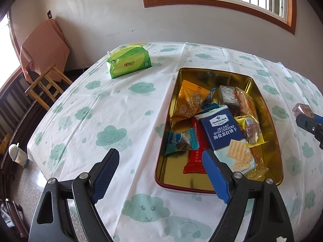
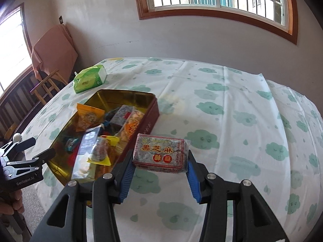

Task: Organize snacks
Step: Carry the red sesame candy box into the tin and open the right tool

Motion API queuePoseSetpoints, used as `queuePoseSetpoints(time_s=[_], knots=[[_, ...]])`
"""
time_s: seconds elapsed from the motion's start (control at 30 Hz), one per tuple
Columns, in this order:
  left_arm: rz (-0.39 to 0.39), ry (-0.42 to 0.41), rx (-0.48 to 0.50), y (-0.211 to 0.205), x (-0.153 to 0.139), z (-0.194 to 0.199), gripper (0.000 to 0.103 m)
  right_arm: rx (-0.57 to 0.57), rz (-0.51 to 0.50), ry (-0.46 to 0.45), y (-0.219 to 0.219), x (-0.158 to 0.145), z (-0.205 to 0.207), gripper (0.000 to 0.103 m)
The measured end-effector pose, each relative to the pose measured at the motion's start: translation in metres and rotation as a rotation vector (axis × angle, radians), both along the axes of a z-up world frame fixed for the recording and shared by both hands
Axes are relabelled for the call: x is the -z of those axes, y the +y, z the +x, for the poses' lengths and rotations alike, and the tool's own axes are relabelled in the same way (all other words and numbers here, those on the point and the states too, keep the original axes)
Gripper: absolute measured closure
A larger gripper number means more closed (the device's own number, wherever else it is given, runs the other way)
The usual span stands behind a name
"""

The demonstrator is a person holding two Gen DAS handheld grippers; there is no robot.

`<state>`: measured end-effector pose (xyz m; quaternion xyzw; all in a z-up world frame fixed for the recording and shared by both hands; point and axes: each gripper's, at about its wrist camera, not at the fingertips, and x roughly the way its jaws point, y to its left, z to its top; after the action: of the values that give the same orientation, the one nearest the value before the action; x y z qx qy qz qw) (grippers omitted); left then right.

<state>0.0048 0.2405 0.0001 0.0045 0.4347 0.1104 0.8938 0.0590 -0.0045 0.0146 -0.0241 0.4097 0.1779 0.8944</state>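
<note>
We see a bench (image 1: 125, 104) draped in a white cloth (image 2: 232, 92) printed with green clouds, creased along its folds. Directly on it sit two things: a green tissue pack (image 1: 129, 62) toward the far left corner, and an open gold-lined tin (image 1: 268, 109) with dark red sides, near the pack but apart from it, snack packets piled inside

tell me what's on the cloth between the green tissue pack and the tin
Nothing: only bare tablecloth between the tissue pack and the tin, seen in both wrist views.
</note>
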Motion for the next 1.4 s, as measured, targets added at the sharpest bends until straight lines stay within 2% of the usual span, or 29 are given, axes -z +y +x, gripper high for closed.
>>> queuePoseSetpoints(time_s=[0.23, 0.6, 0.87, 1.33, 1.4], knots=[[-0.008, 0.005, -0.034, 0.018, 0.002, -0.004, 0.02, -0.087, -0.002, -0.002, 0.046, -0.004, -0.006, 0.054], [-0.005, 0.013, -0.088, 0.043, 0.003, -0.011, 0.02, -0.178, -0.042, 0.037, 0.094, 0.015, -0.005, 0.054], [-0.005, 0.027, -0.091, 0.046, 0.007, -0.012, 0.02, -0.14, -0.066, 0.057, 0.095, 0.031, 0.013, 0.054], [-0.004, 0.044, -0.074, 0.037, 0.01, -0.012, 0.02, -0.079, -0.099, 0.03, 0.096, 0.039, 0.025, 0.054], [-0.004, 0.046, -0.073, 0.037, 0.01, -0.012, 0.02, -0.075, -0.102, 0.029, 0.097, 0.039, 0.024, 0.05]])
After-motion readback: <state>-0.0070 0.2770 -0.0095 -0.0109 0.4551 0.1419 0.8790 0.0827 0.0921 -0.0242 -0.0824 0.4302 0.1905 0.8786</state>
